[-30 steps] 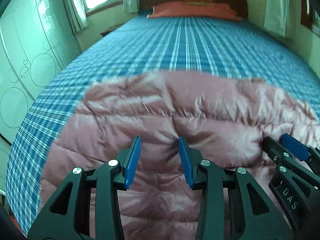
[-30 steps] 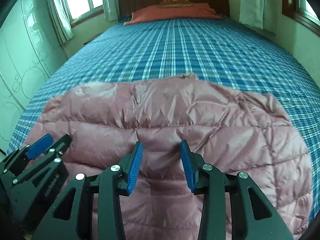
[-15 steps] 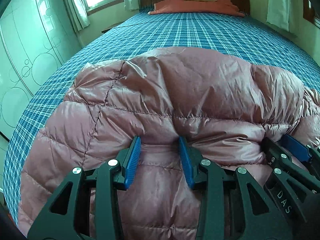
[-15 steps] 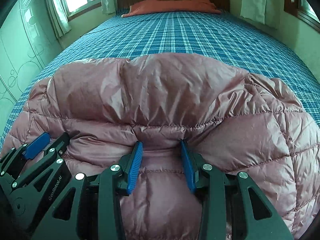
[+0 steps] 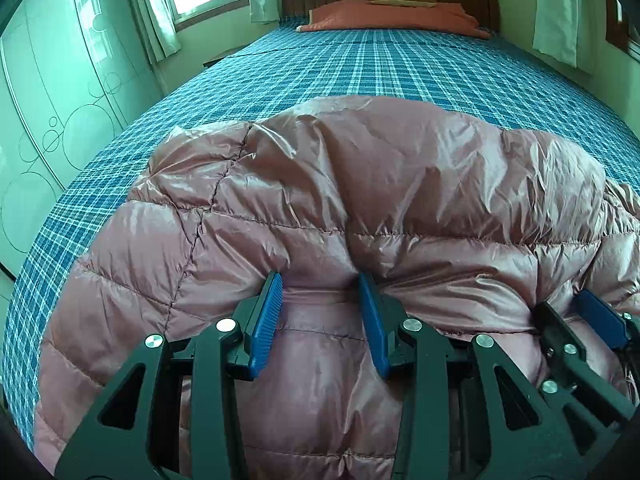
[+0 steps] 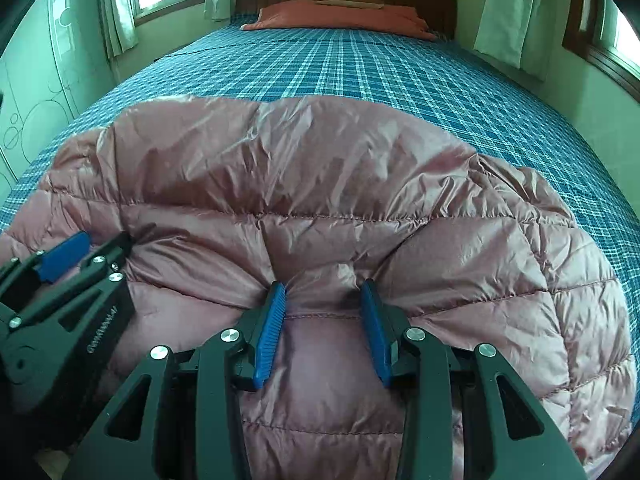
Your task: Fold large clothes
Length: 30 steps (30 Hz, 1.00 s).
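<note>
A puffy dusty-pink quilted jacket (image 5: 400, 184) (image 6: 320, 184) lies on the near part of a blue plaid bed (image 5: 400, 68) (image 6: 340, 68), humped up into a thick rounded fold. My left gripper (image 5: 320, 280) is shut on a bunch of the jacket's fabric, which puckers between the blue pads. My right gripper (image 6: 324, 286) pinches the same edge in the same way, a short way to the right. Each gripper shows in the other's view: the right gripper (image 5: 580, 308) at the right edge, the left gripper (image 6: 80, 248) at the left. The jacket's underside is hidden.
Orange pillows (image 5: 392, 20) (image 6: 340, 16) lie against a dark wooden headboard at the far end. A pale wardrobe (image 5: 60, 100) stands along the left, and curtained windows (image 6: 504, 12) line both sides. Bare plaid bedspread stretches beyond the jacket.
The jacket lay flat a second ago. Both grippers have since raised its near edge and carried it forward, so it now bulges into a high fold that hides the far edge.
</note>
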Each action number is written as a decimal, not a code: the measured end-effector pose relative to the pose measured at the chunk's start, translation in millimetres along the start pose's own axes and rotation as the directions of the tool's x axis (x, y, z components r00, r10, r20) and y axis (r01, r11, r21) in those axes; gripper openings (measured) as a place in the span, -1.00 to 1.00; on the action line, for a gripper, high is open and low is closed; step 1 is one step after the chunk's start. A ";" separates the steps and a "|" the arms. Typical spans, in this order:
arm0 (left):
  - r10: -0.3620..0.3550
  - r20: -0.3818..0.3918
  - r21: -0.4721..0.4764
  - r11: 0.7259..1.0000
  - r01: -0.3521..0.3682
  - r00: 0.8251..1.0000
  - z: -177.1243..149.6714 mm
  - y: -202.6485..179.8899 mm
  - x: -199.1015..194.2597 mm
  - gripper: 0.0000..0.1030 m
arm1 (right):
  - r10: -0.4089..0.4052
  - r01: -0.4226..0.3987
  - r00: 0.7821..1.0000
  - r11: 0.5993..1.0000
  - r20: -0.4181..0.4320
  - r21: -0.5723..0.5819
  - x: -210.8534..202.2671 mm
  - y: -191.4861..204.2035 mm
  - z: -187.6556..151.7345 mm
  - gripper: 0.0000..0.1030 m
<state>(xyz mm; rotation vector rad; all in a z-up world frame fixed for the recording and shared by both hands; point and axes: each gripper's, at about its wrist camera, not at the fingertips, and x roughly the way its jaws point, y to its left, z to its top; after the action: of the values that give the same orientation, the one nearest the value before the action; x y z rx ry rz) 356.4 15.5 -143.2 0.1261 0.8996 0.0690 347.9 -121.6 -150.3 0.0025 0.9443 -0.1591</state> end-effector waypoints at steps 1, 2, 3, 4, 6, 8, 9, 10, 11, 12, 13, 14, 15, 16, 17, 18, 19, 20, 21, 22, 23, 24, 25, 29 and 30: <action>0.000 0.001 0.000 1.000 0.000 1.000 -0.1 0.0 0.1 -0.23 | -0.002 0.002 1.000 1.000 0.006 0.000 0.4 0.0 -1.3 -0.22; -0.001 0.001 0.000 1.000 0.001 1.000 -0.2 0.2 0.2 -0.23 | -0.002 0.002 1.000 1.000 0.011 0.001 0.5 -0.2 -2.2 -0.22; -0.003 0.000 -0.001 1.000 0.003 1.000 -0.2 0.4 0.5 -0.23 | -0.002 0.002 1.000 1.000 0.015 0.001 0.2 -0.6 -3.1 -0.22; -0.005 -0.001 -0.003 1.000 0.005 1.000 -0.3 0.5 0.2 -0.23 | -0.002 0.002 1.000 1.000 0.019 0.002 0.0 -0.7 -4.1 -0.22; -0.010 -0.002 -0.006 1.000 0.010 1.000 0.1 1.3 -0.8 -0.24 | 0.000 0.000 1.000 1.000 0.025 0.005 -0.8 -1.6 -5.6 -0.22; -0.021 -0.007 -0.014 1.000 0.021 1.000 1.0 3.6 -2.7 -0.24 | -0.002 0.002 1.000 1.000 0.028 0.003 -1.1 0.4 -6.1 -0.22; -0.028 -0.009 -0.019 0.999 0.028 1.000 1.2 5.5 -4.7 -0.24 | -0.004 0.004 1.000 1.000 0.030 0.001 -1.1 0.8 -6.1 -0.22; -0.030 -0.011 -0.024 0.999 0.030 0.999 1.3 7.9 -6.7 -0.24 | -0.006 0.006 0.999 1.000 0.032 0.000 -1.5 2.1 -7.4 -0.22; -0.032 -0.012 -0.030 0.999 0.032 0.999 1.1 12.6 -9.9 -0.24 | -0.005 0.005 0.999 1.000 0.033 0.001 -1.7 2.4 -8.0 -0.23; -0.035 -0.012 -0.040 0.999 0.034 0.999 1.1 17.6 -13.5 -0.24 | -0.005 0.005 0.999 1.000 0.033 0.002 -2.2 2.9 -8.5 -0.22; -0.035 -0.012 -0.051 0.998 0.035 0.999 1.1 24.1 -17.4 -0.23 | -0.003 0.003 0.999 1.000 0.035 0.003 -2.8 2.9 -9.3 -0.22; -0.036 -0.011 -0.061 0.997 0.035 0.999 1.3 31.0 -21.1 -0.21 | -0.002 0.002 0.999 1.000 0.036 0.004 -3.1 2.8 -9.2 -0.22; -0.033 -0.007 -0.078 0.996 0.032 0.999 1.1 41.8 -26.0 -0.17 | -0.002 0.002 0.999 1.000 0.037 0.005 -3.5 2.9 -9.6 -0.22; -0.029 -0.002 -0.094 0.995 0.028 1.000 1.0 51.8 -30.2 -0.04 | -0.002 0.002 0.999 1.000 0.039 0.005 -3.8 3.1 -10.3 -0.22; -0.026 0.004 -0.114 0.993 0.027 1.000 0.3 62.9 -34.5 0.03 | -0.003 0.002 0.999 1.000 0.040 0.004 -4.1 3.1 -10.8 -0.22; -0.021 0.009 -0.133 0.991 0.022 1.000 0.9 74.9 -38.2 0.06 | -0.003 0.003 0.999 1.000 0.042 0.004 -4.3 2.7 -11.0 -0.22; -0.010 0.008 -0.160 0.987 0.012 1.000 -0.4 92.0 -42.3 0.10 | -0.003 0.003 0.999 1.000 0.042 0.004 -3.9 2.1 -10.4 -0.22; -0.002 0.003 -0.181 0.983 0.002 1.000 -1.9 104.4 -44.3 0.11 | -0.004 0.004 0.999 1.000 0.042 0.003 -4.2 2.3 -10.7 -0.22; 0.006 -0.010 -0.215 0.977 -0.008 1.000 -5.2 122.1 -46.0 0.12 | -0.005 0.004 0.999 1.000 0.043 0.003 -4.3 2.4 -10.9 -0.22; 0.009 -0.020 -0.239 0.971 -0.014 1.000 -6.0 132.9 -45.0 0.16 | -0.006 0.006 0.999 1.000 0.043 0.002 -4.6 3.1 -11.0 -0.22; 0.010 -0.035 -0.277 0.961 -0.019 0.999 -8.8 148.1 -43.8 0.21 | -0.008 0.008 0.999 1.000 0.045 0.001 -5.0 3.7 -11.4 -0.22; 0.004 -0.048 -0.303 0.953 -0.019 0.999 -11.2 157.4 -42.0 0.22 | -0.010 0.010 0.999 1.000 0.046 0.000 -5.2 3.9 -11.1 -0.22; -0.025 -0.066 -0.343 0.939 0.001 0.998 -15.7 170.5 -39.2 0.23 | -0.013 0.013 0.999 1.000 0.047 -0.002 -5.6 4.4 -11.4 -0.22; -0.281 -0.097 -0.514 0.836 0.194 0.955 -36.9 202.0 -23.5 0.35 | -0.016 0.016 0.999 1.000 0.050 -0.003 -6.7 6.6 -12.6 -0.22; -0.330 -0.094 -0.545 0.807 0.229 0.939 -40.8 203.9 -19.3 0.36 | -0.015 0.016 0.999 1.000 0.050 -0.002 -6.9 7.0 -12.9 -0.22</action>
<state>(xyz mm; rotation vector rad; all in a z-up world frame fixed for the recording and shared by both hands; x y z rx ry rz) 311.0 218.5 -125.2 -0.5414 1.0477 0.0493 334.5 -112.8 -152.8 -0.0113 0.8944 -0.1715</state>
